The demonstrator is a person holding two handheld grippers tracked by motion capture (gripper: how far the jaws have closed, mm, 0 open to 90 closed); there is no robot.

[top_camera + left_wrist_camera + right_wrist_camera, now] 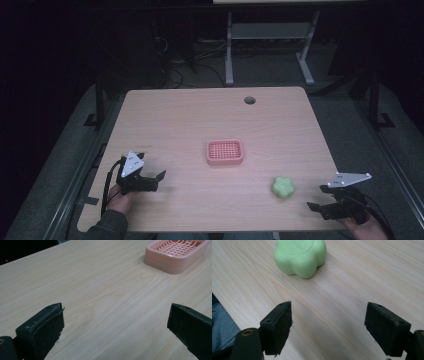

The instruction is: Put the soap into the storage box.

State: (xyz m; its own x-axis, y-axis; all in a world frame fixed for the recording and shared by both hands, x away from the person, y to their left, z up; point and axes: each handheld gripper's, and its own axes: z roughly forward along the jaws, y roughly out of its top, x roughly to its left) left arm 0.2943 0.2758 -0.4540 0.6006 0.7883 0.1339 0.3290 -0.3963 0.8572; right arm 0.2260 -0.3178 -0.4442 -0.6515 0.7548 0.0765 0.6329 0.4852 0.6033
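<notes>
High view: the pale wood-grain surface (200, 120) carries 2 things. A pink plastic soap dish with a grid floor (225, 152) lies near the middle of the frame, and a light green flower-shaped soap bar (283, 187) lies lower right of it, well apart. The left claw (159, 176) sits at lower left, its jaws spread and holding nothing. The right claw (314, 206) sits at lower right, near the soap and likewise released. Each hand probably waits at its own side so that either thing stays reachable.

Left gripper view: the 2 black jaws rise at the lower corners, wide apart, with bare surface (105, 302) between them. The pink dish (175, 255) lies at upper right, off the claw's line, so this hand looks idle, perhaps ready to steady the dish.

Right gripper view: the jaws stand parted at the bottom, empty. The green soap (300, 256) lies at upper left of centre, ahead of the left jaw and not touched. I judge this claw is lined up roughly to reach for it, needing a small turn toward the left.
</notes>
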